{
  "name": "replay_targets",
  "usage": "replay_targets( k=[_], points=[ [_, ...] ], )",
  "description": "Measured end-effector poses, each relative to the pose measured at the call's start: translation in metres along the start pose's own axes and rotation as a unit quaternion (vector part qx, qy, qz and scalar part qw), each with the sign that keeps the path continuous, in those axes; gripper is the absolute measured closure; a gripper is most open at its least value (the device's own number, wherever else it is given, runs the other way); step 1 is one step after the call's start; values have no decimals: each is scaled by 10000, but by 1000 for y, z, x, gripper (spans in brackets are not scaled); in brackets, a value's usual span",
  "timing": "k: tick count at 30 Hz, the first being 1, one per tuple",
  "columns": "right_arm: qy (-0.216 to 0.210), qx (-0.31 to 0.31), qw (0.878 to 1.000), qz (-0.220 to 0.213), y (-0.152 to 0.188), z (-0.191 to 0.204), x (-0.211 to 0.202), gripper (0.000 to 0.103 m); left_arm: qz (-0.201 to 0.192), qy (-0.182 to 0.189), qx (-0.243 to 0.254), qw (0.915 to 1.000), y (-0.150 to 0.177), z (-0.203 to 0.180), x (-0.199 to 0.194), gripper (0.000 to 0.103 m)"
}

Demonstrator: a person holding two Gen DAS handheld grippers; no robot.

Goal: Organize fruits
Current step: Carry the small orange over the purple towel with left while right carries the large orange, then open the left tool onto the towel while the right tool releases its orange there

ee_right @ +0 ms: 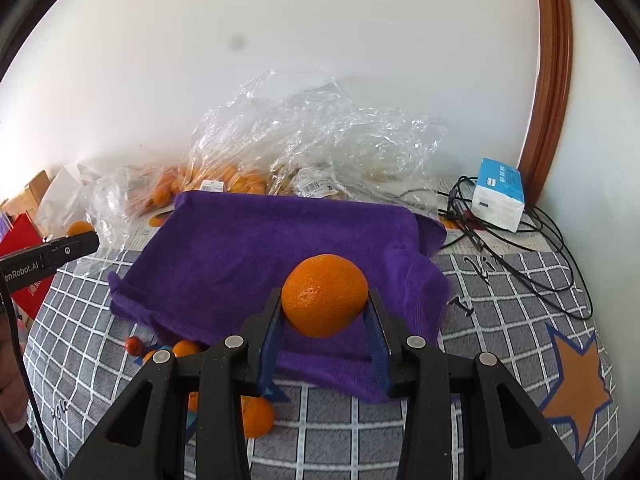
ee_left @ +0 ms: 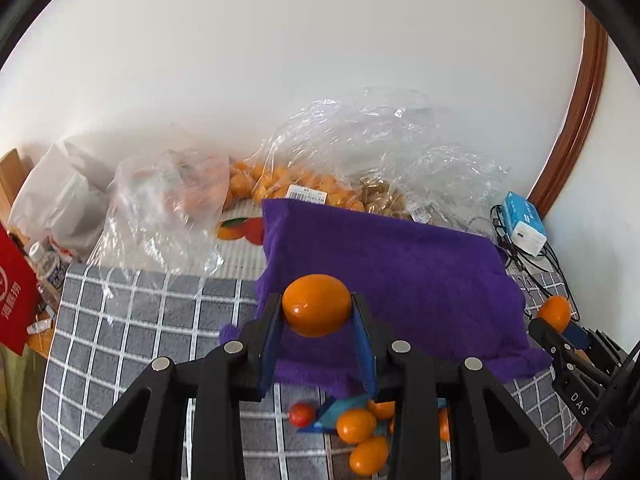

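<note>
Both grippers are loaded right now. The left gripper (ee_left: 316, 312) is clamped on a smooth oval kumquat (ee_left: 316, 305), long axis lying crosswise between the blue pads, so the rounded ends point at the two fingers. The right gripper (ee_right: 325, 310) is squeezed onto a small mandarin (ee_right: 324, 295) with pebbly skin, nearly round (slightly wider than tall, also sideways across the jaws). Both fruits are held up in the air above the near edge of the purple towel (ee_left: 384, 264), which lies flat on the grey checked cloth (ee_left: 132, 320).

Room-wise: the middle of the towel is bare, and its near edge is rumpled and lifted a bit. Just in front of that edge, partly hidden by the gripper bodies, sits a little heap of loose orange fruits (ee_left: 362, 440) with one small red fruit (ee_left: 301, 414) beside them. Behind the towel's far edge the clear plastic bags (ee_left: 360, 152) of fruit crowd up against the white wall (ee_left: 280, 60). On the right, a blue-and-white tissue pack (ee_right: 498, 194) and a tangle of black cables (ee_right: 536, 248) take up that corner.
</note>
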State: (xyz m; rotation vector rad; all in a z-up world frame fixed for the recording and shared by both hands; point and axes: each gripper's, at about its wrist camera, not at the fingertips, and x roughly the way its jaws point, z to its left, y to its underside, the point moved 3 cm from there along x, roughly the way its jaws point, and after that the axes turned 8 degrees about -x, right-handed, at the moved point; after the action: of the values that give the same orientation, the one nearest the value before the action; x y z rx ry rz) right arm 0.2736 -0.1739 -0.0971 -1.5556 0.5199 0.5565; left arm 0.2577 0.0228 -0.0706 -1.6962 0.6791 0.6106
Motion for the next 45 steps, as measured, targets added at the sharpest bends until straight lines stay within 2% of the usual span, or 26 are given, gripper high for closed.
replay_targets(
  k=[11,25,37,39,43,45],
  points=[
    [82,96,9997,190,-16,-16,56,64,175,-42,164,9997,-21,-21,55,71],
    [107,-49,9958,912,5,-7,121,64,788,-115,206,9966,-3,-20,116,71],
    [156,-198,9944,1022,7,2,136,63,1090,-297,372,9929,11,-21,136,71],
    [164,-205,9944,1020,8,1,135,61,1136,-340,424,9920,12,-22,139,71],
    [179,-129,9933,1138,10,0,133,44,1196,-364,453,9911,13,-21,142,71],
    [140,-84,9924,1219,11,-1,131,42,1220,-354,453,9909,15,-24,141,71]
  ],
)
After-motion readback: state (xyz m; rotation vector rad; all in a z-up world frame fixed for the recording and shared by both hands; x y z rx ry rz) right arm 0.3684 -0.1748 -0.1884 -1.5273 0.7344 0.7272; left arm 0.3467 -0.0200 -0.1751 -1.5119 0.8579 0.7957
